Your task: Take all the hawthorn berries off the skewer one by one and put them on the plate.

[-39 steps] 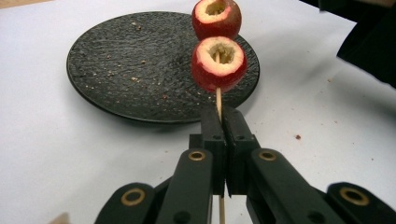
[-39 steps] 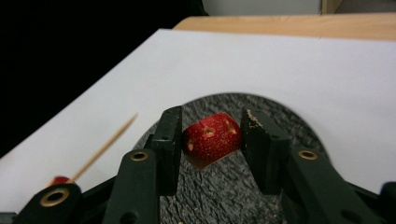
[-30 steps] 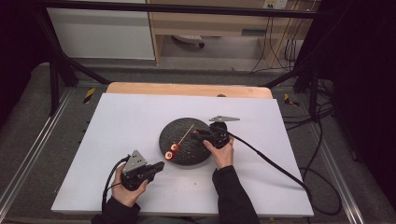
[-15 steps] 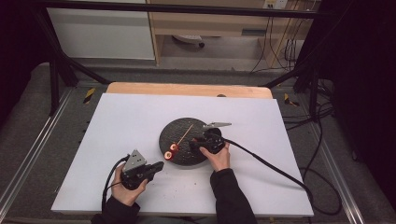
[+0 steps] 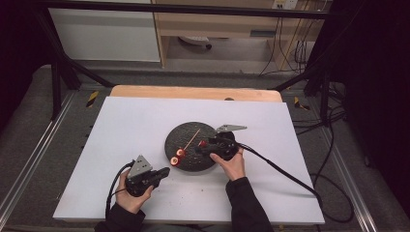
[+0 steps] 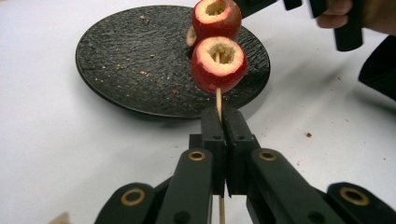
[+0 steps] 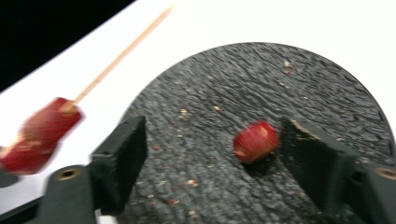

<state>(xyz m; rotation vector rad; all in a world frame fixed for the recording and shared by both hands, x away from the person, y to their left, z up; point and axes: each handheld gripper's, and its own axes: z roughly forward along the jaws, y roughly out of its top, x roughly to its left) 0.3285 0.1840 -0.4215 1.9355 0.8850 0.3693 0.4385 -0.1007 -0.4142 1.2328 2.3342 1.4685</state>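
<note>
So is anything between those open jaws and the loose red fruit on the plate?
Nothing visible. The fruit lies bare on the plate, between the right gripper's open jaws, near one of them.

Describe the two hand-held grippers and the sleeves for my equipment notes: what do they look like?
Both are black. The left gripper and the right gripper each carry a grey three-cornered plate on top and trail a black cable. The flat black jaws hang on arms with brass-coloured pivot rings. The person wears dark long sleeves.
</note>
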